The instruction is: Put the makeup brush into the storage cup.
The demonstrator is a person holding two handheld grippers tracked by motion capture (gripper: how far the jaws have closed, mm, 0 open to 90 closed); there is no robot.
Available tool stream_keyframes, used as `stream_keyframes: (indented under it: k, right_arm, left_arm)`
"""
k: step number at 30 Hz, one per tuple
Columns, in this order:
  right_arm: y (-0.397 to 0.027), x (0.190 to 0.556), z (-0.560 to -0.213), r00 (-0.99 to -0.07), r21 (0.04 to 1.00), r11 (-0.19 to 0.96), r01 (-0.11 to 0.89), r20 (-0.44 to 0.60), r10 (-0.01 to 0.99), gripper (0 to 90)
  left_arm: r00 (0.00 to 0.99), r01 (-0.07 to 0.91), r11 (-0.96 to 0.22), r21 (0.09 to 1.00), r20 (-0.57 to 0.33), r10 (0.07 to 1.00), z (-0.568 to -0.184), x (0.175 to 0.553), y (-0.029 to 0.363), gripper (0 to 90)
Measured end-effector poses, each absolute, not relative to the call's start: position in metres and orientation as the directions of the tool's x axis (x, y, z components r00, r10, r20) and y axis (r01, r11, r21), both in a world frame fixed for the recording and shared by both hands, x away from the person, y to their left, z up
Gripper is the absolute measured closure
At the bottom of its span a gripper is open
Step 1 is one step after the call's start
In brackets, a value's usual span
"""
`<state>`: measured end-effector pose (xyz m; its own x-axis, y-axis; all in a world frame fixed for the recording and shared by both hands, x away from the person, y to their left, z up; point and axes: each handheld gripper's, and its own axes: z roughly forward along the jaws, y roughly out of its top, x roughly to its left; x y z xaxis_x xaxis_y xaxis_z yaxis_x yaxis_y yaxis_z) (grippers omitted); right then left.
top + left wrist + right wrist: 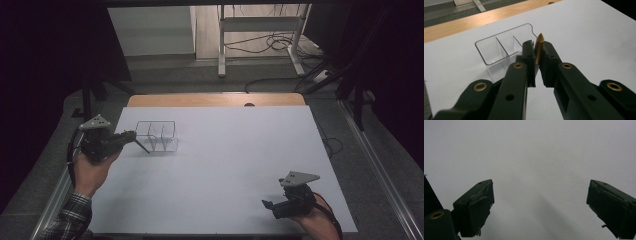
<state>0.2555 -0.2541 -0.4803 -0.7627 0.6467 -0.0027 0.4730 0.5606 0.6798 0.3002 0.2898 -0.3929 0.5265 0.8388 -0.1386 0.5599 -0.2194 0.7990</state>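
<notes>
Left tongs [538,53]: clenched on a slim stick [539,47] with a golden-brown shaft and a pointed tip, which stands up out of the pads. In the high view my left tongs [131,136] sit at the counter's left side, and the stick [142,145] slants down from them as a thin dark line. I cannot tell whether its lower end touches the surface. No lettering on the stick that I can read.

Just beyond the tips: a clear plastic organizer [499,48], rectangular with rounded corners, split by see-through dividers into narrow compartments. One end has a stepped notch in the rim. It looks empty. No label or brand visible. From above, the organizer [156,135] stands on the left rear part of the counter, just beside the stick.

Right tongs [540,202]: released, jaws wide apart, plain white surface between them. In the high view my right tongs [268,204] rest low at the near right edge, well apart from the organizer.

Counter [235,165]: white sheet, unmarked, with a wooden strip [215,99] along the far edge.
</notes>
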Motion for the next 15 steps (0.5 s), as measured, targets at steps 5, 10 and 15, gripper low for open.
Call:
stream_keyframes:
  k: [5, 10, 15]
  right_arm:
    - [-0.255, 0.256, -0.48, -0.762, 0.682, 0.558, 0.473, -0.002, 0.647, 7.6]
    - [-0.255, 0.256, -0.48, -0.759, 0.68, 0.556, 0.478, 0.001, 0.651, 7.6]
    - [-0.256, 0.256, -0.481, -0.757, 0.679, 0.554, 0.482, 0.003, 0.654, 7.6]
  left_arm:
    - [0.522, 0.559, -0.22, 0.8, -0.134, 0.842, -0.387, 0.304, 0.291, 83.6]
    - [0.517, 0.557, -0.212, 0.803, -0.136, 0.845, -0.38, 0.307, 0.294, 83.6]
    - [0.512, 0.555, -0.214, 0.803, -0.127, 0.85, -0.373, 0.311, 0.295, 83.6]
